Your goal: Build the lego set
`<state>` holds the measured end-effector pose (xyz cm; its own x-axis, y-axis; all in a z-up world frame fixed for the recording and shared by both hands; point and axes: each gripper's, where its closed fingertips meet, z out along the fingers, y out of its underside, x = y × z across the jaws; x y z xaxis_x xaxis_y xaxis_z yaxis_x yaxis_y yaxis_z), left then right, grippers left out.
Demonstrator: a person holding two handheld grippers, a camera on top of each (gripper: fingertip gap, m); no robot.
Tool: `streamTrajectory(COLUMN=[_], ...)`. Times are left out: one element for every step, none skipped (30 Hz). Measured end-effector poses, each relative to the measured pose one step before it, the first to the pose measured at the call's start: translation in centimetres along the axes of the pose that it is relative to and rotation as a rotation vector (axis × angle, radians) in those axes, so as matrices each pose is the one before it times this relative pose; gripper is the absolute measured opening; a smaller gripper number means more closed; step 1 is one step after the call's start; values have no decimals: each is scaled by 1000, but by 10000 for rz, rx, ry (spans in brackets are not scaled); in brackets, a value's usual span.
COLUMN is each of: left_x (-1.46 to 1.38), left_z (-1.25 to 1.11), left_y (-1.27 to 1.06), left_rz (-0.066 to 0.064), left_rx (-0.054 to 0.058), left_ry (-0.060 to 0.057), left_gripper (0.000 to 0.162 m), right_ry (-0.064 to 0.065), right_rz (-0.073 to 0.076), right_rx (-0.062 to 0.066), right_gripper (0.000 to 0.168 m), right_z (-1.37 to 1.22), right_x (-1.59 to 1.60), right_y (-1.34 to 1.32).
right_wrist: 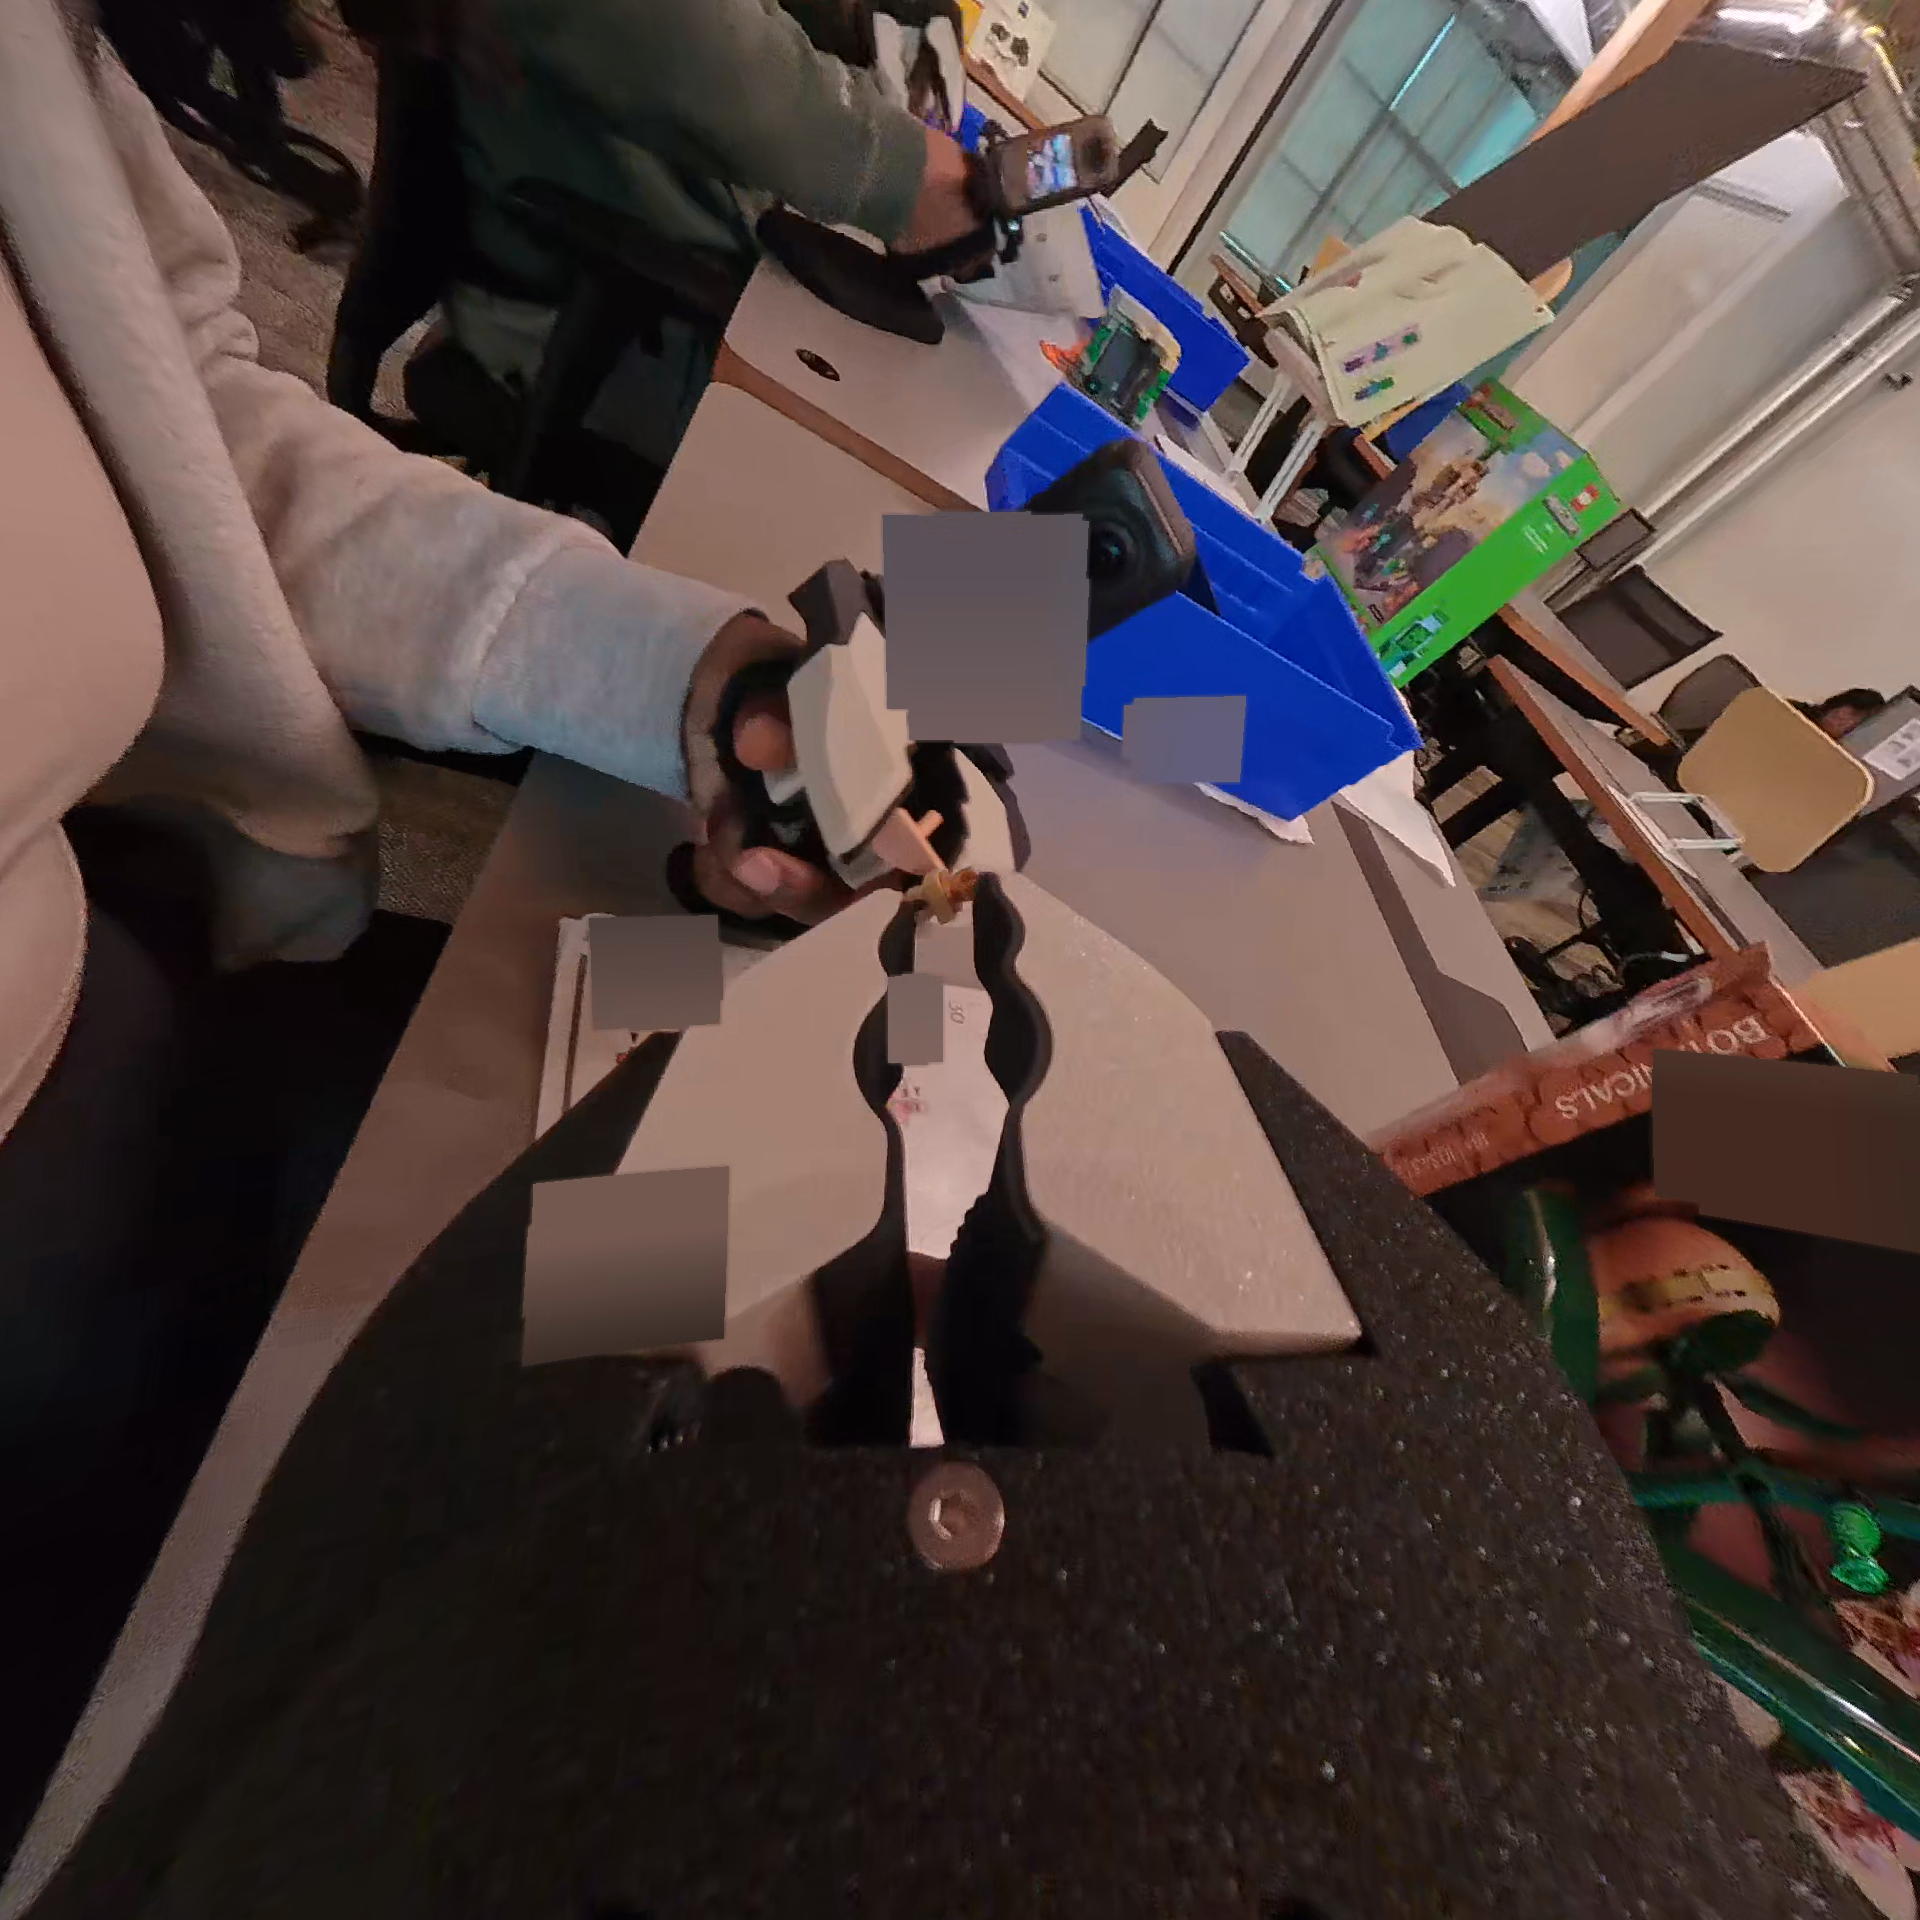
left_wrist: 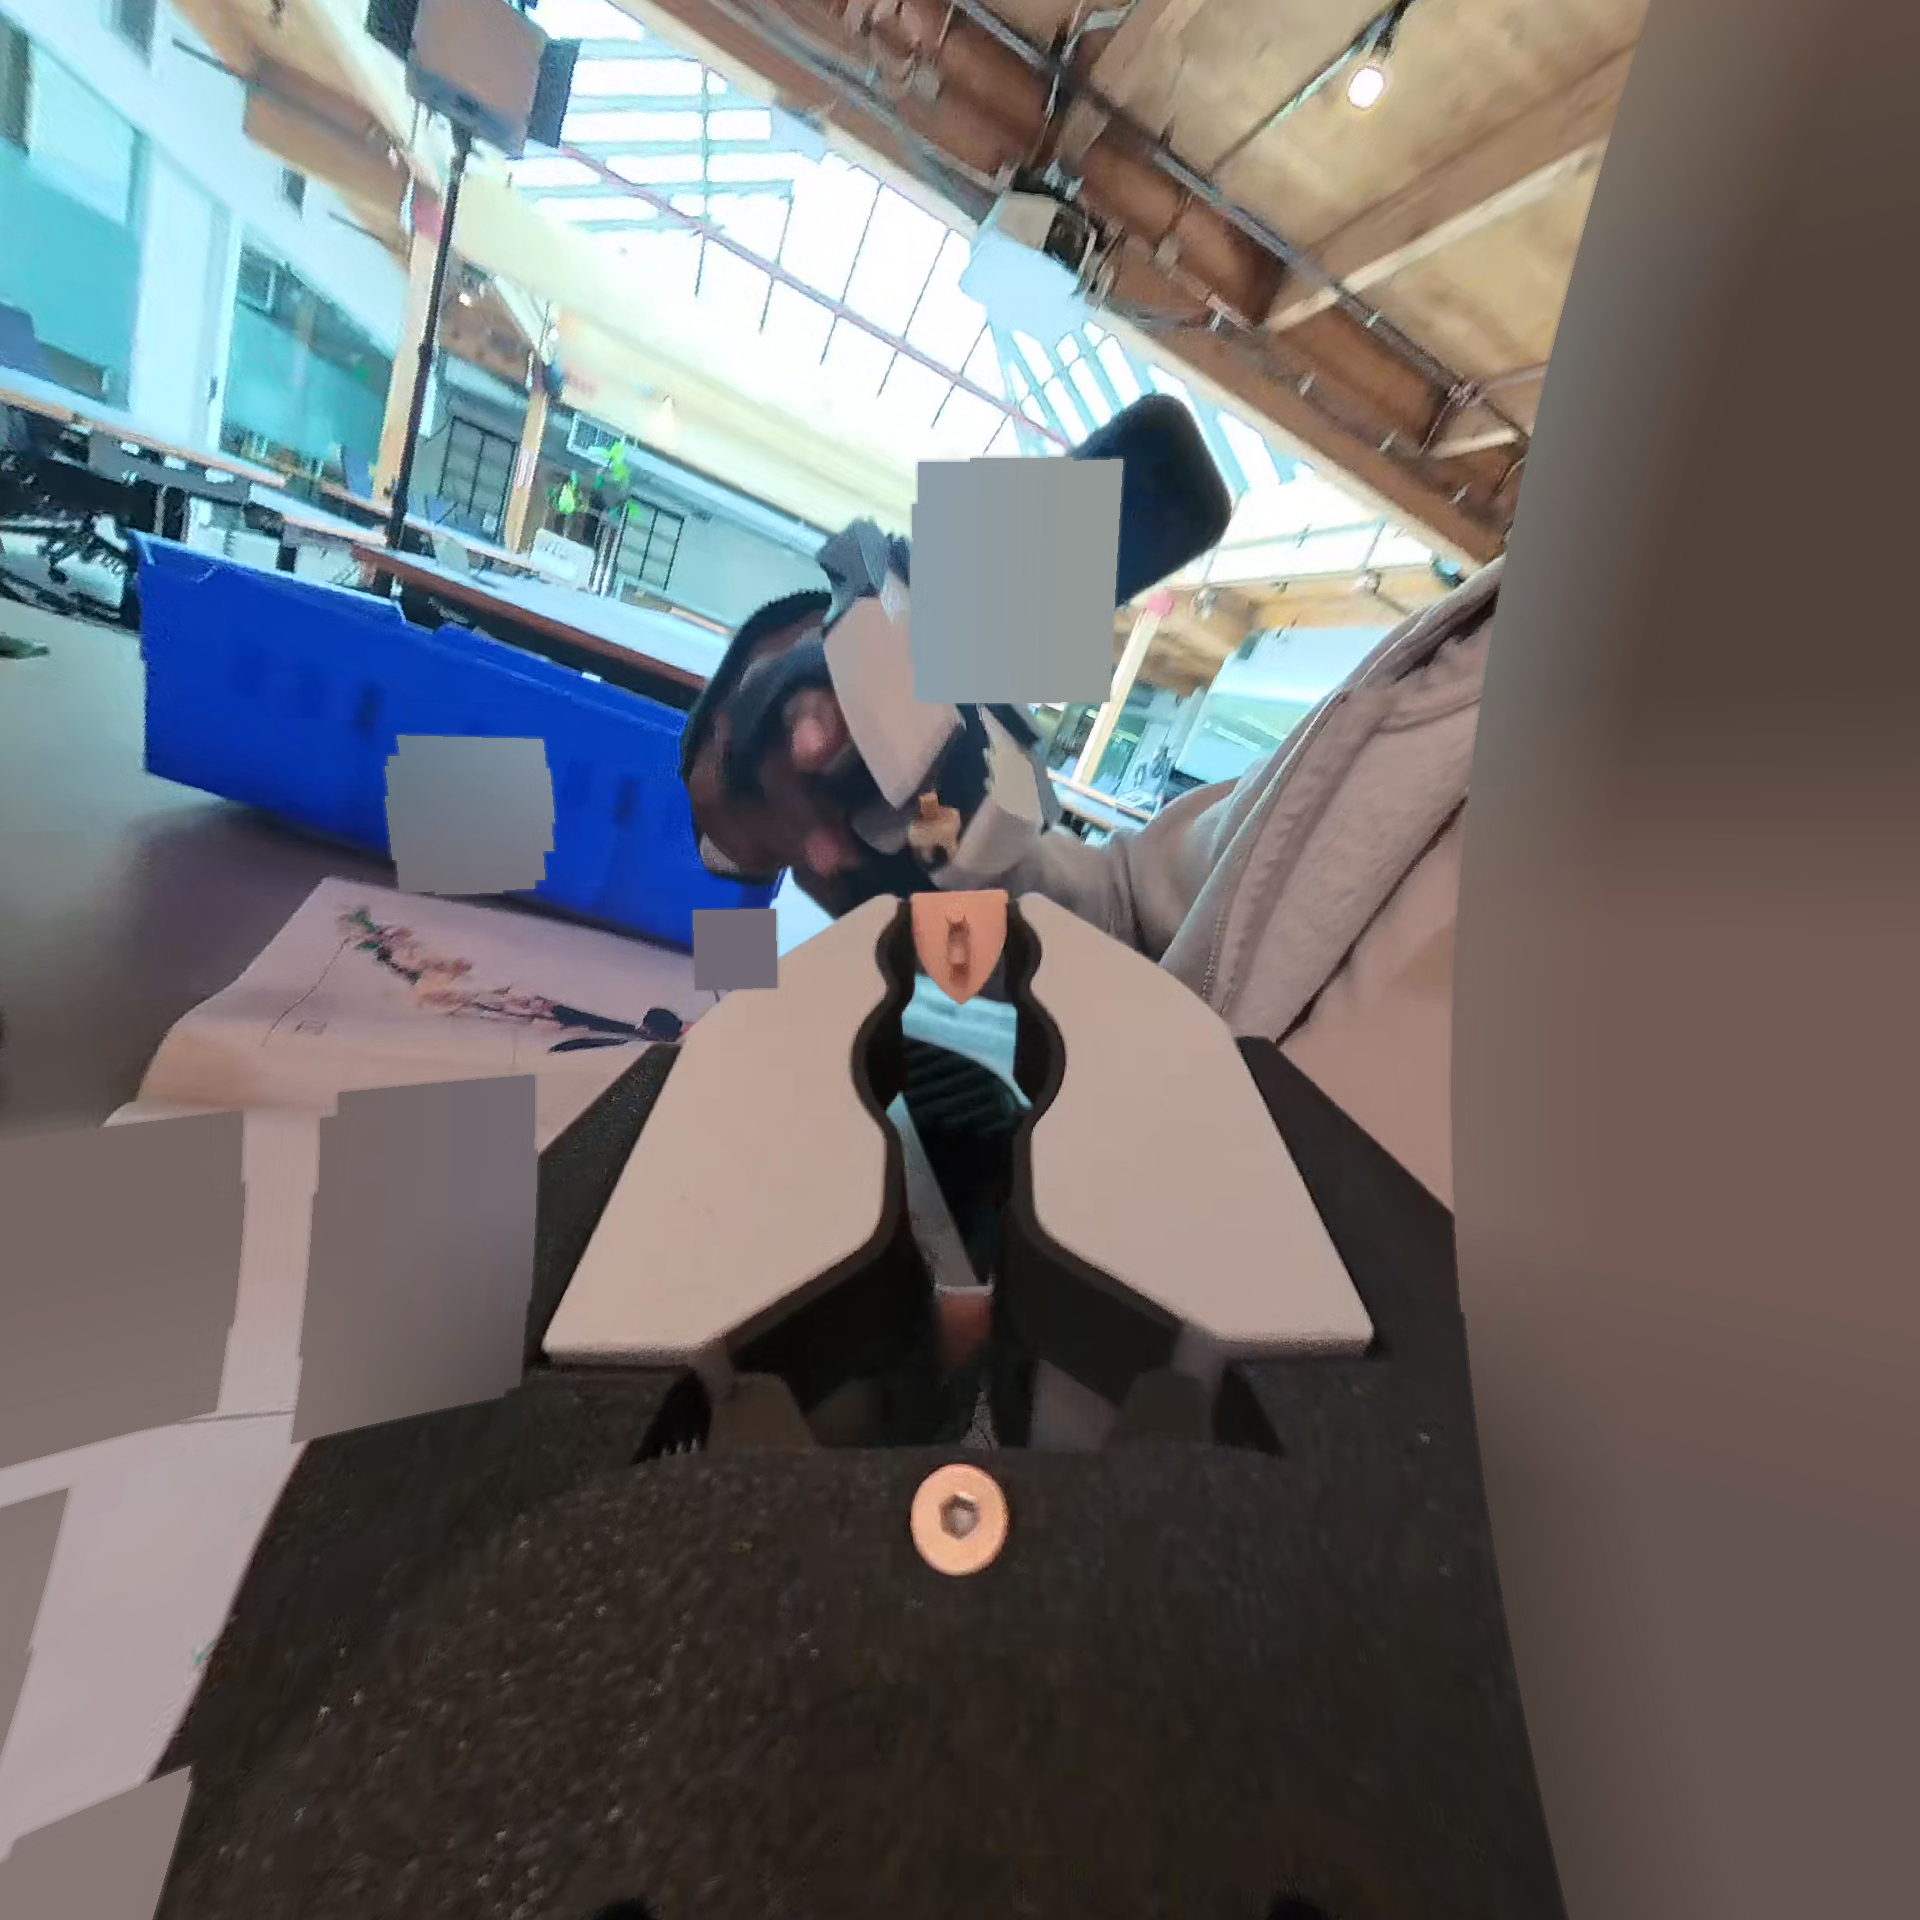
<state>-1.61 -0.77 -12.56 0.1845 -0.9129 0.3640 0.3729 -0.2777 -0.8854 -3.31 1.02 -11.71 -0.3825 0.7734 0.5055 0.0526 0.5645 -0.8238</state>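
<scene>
In the left wrist view my left gripper (left_wrist: pixel 958 920) is shut on a peach, shield-shaped lego piece (left_wrist: pixel 958 951) held at its fingertips. Just beyond it, the right gripper (left_wrist: pixel 920 821) points back at me with a small tan piece (left_wrist: pixel 935 828) at its tip. In the right wrist view my right gripper (right_wrist: pixel 943 902) is shut on that small tan piece (right_wrist: pixel 940 891). The left gripper (right_wrist: pixel 904 842), held by a hand in a grey sleeve, meets it tip to tip with the peach piece (right_wrist: pixel 920 834). The two pieces are very close or touching; I cannot tell which.
A blue bin (left_wrist: pixel 312 707) stands on the grey table, also in the right wrist view (right_wrist: pixel 1268 665). An open instruction booklet (left_wrist: pixel 436 977) lies below the grippers. A green lego box (right_wrist: pixel 1455 540) and a brown box (right_wrist: pixel 1558 1101) stand at right. Another person's arm (right_wrist: pixel 727 135) works farther back.
</scene>
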Motion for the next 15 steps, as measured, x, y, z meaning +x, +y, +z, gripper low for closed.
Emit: streamTrajectory(left_x=[31,-71,-109,-66,-73,-255,-545,-787,-935,-928,-638,-292,-57,-19,-78], left_z=[-10,-28,-25,-33,-41,-148,-267,-309,-284,-240,-173,-115,-57,-32,5], left_y=[-112,-81,-56,-56,-98,-96,53,225,244,128,-14,-67,-39,28,103], left_rz=[-89,-129,-178,-205,-168,-46,114,235,290,277,213,131,57,25,28], left_rx=[131,94,96,92,80,32,-113,-262,-295,-202,-67,12,20,-14,-64], left_ry=[57,10,21,75,42,-134,-381,-640,-767,-703,-492,-231,-65,-25,-48], left_gripper=[15,15,15,15,15,15,15,15,15,16,15,15,15,15,16], right_ry=[-17,-23,-31,19,11,169,73,-333,-581,-302,-310,-444,45,242,61], right_rz=[43,16,67,100,101,169,224,448,875,1090,871,510,419,288,280], right_rx=[64,99,58,-61,-298,-588,-815,-1056,-1371,-1446,-1008,-591,-468,-463,10], right_gripper=[11,11,11,11,12,12,11,11,12,11,12,12,12,13,20], right_z=[88,13,50,116,120,-143,-45,21,219,454,602,573,434,281,-100], right_x=[-86,-86,-78,-28,-14,231,135,-397,-657,-153,-138,-410,166,367,61], right_y=[-141,-115,-12,212,598,1144,1614,2173,2726,2779,2040,1270,833,620,-172])
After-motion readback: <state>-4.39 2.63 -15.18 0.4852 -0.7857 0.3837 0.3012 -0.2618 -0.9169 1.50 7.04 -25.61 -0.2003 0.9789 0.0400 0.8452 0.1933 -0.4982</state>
